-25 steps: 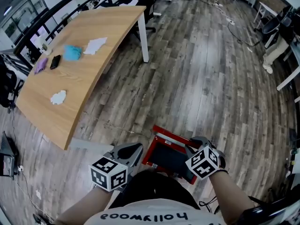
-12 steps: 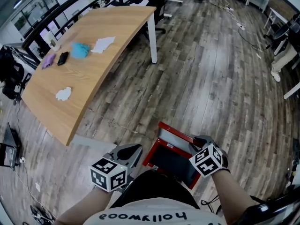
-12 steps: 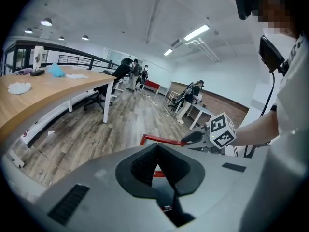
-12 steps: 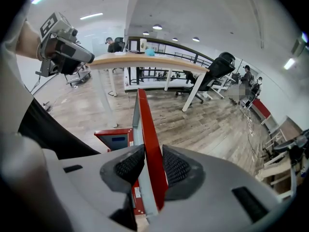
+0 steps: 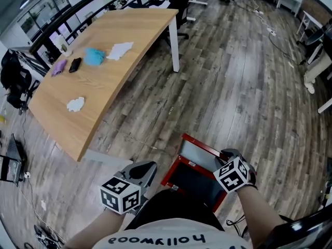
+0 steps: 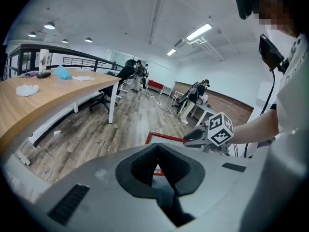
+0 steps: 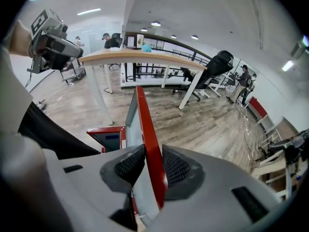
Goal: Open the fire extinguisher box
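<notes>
The red fire extinguisher box lies on the wood floor right in front of the person, between the 2 grippers, with its lid already raised off the dark inside. The right gripper is clamped on the lid's thin red edge: in the right gripper view both ribbed pads press its 2 faces, standing only as far apart as that edge is thick. The left gripper hovers beside the box's left side, its jaws closed tip to tip with nothing between them. The lid looks like thin painted sheet metal with a grey inner panel, so it is probably stiff and light and swings on 1 hinge line. Its smooth paint may slip under the pads, so a deep bite on the free edge, away from the hinge, seems best. The body seems light enough to shift, so the free left gripper could brace its rim.
</notes>
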### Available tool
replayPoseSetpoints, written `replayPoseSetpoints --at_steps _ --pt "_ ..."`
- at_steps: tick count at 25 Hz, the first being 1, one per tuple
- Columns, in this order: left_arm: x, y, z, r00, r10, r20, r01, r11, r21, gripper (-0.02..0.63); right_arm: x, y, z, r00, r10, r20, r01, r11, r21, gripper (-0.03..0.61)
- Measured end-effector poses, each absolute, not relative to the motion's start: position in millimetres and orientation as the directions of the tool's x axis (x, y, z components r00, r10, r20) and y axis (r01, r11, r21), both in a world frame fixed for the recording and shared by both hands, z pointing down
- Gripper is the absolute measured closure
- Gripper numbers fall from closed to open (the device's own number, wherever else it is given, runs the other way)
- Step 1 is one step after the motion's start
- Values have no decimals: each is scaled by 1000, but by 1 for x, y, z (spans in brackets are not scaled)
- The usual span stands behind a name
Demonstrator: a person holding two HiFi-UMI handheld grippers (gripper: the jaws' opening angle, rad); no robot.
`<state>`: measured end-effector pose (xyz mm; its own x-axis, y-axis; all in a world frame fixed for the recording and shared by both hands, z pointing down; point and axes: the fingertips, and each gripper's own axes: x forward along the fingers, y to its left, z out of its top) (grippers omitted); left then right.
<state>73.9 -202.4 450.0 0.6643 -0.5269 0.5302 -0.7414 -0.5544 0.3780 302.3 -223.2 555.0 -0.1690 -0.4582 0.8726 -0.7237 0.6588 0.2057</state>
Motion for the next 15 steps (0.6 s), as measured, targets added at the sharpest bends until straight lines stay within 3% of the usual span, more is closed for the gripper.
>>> replayPoseSetpoints --at_steps 15 --pt "47 -195 458 631 -533 564 -769 -525 364 607 314 -242 564 -128 -457 880 -745 630 219 463"
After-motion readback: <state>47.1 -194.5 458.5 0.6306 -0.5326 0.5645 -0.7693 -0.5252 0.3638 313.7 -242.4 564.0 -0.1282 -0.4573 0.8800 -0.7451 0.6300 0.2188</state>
